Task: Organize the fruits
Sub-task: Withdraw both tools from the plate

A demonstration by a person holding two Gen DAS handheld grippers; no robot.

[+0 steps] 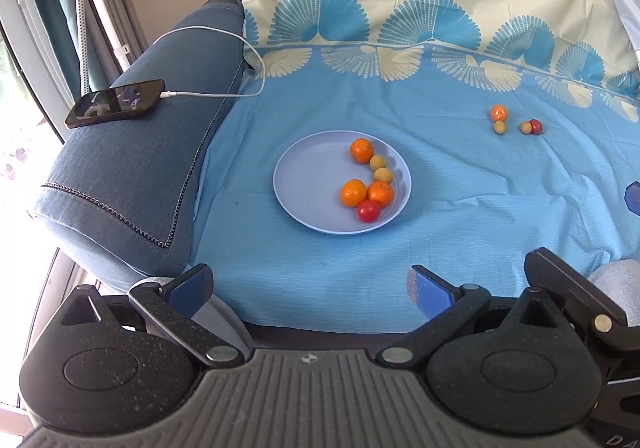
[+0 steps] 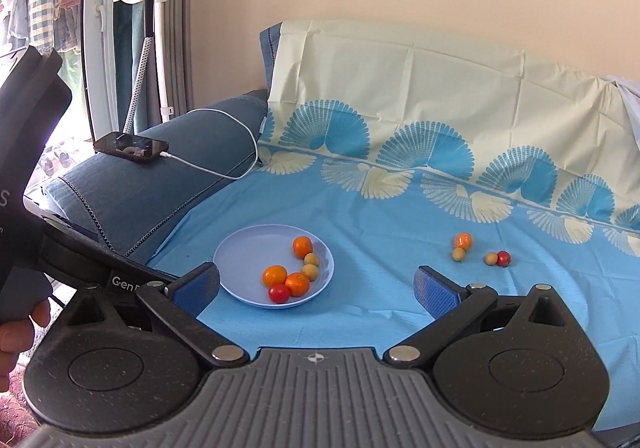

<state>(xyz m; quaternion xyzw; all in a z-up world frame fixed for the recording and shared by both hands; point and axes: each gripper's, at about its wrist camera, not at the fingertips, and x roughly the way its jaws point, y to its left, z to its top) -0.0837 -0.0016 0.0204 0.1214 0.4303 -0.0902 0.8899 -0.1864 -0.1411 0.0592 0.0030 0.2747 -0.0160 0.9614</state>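
Observation:
A pale blue plate lies on the blue sheet. It holds three oranges, two small yellow-green fruits and a red fruit. To the right, loose on the sheet, lie an orange, two small yellow-green fruits and a red fruit. My left gripper is open and empty, well short of the plate. My right gripper is open and empty, just in front of the plate.
A dark phone on a white cable lies on the blue sofa arm at the left. The cream and blue cloth covers the backrest. A garment steamer stand is by the window. The left gripper's body is at the left of the right wrist view.

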